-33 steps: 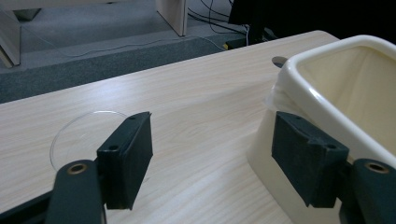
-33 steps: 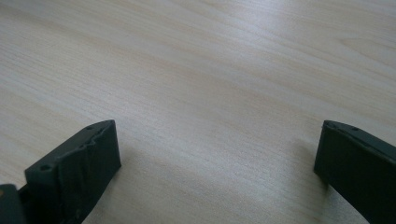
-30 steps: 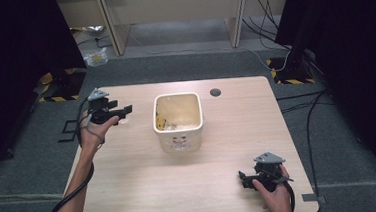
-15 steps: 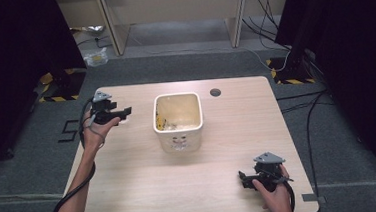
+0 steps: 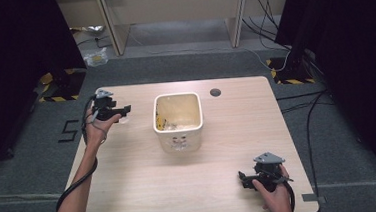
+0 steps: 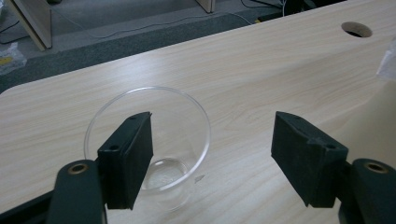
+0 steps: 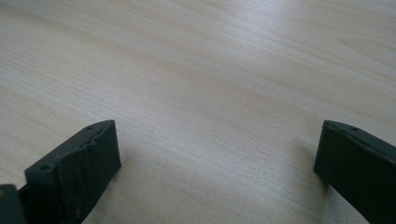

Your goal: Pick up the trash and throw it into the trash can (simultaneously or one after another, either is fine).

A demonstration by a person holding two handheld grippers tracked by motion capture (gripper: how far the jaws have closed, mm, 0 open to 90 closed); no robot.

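text: "5" | on: grey floor (image 5: 38,146) left of table (image 5: 146,189) | other: none legible

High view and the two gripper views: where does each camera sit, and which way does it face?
High view: above the person's side, looking forward and down on the pale wooden table; forearms, both hand-held grippers.
Left gripper view: rides the left hand-held gripper, open jaws over a clear round plastic cup.
Right gripper view: rides the right hand-held gripper, open jaws over bare tabletop.
Shared: table's round hole, high and left views.

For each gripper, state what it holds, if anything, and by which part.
Nothing is held. The left gripper is open above the clear cup, one jaw over its mouth. The right gripper is open over the bare table.
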